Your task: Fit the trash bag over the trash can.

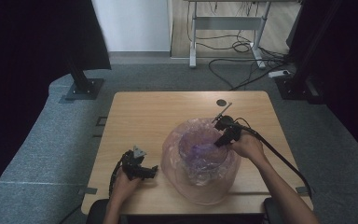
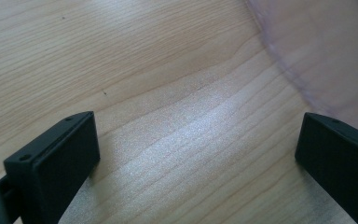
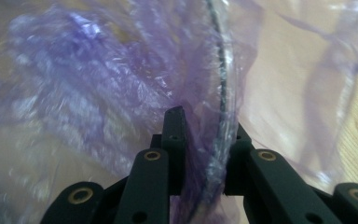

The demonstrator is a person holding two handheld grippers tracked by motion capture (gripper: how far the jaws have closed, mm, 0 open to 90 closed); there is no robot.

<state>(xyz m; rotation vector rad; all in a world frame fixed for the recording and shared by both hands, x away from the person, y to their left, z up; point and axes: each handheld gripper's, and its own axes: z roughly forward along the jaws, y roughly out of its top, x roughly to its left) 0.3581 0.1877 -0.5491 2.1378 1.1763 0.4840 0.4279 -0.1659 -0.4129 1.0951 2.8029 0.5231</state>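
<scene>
Right gripper (image 3: 204,154) is pinching the purple bag (image 1: 200,158) over the bin rim (image 3: 222,84), left gripper (image 1: 142,170) idling wide open on the table (image 2: 168,93); next is probably tugging the liner down evenly.

Looks like a lab or test room to us, not anybody's home. We've got a plain wooden table (image 1: 168,116) sitting on grey carpet (image 1: 32,140), black curtains (image 1: 32,32) hung down both sides, and dark stands bolted to base plates (image 1: 81,88) on the floor. Behind it there's a height-adjustable desk frame (image 1: 226,28) with loose cables (image 1: 242,46) snaking around and a power strip (image 1: 279,73) lying on the carpet.
</scene>
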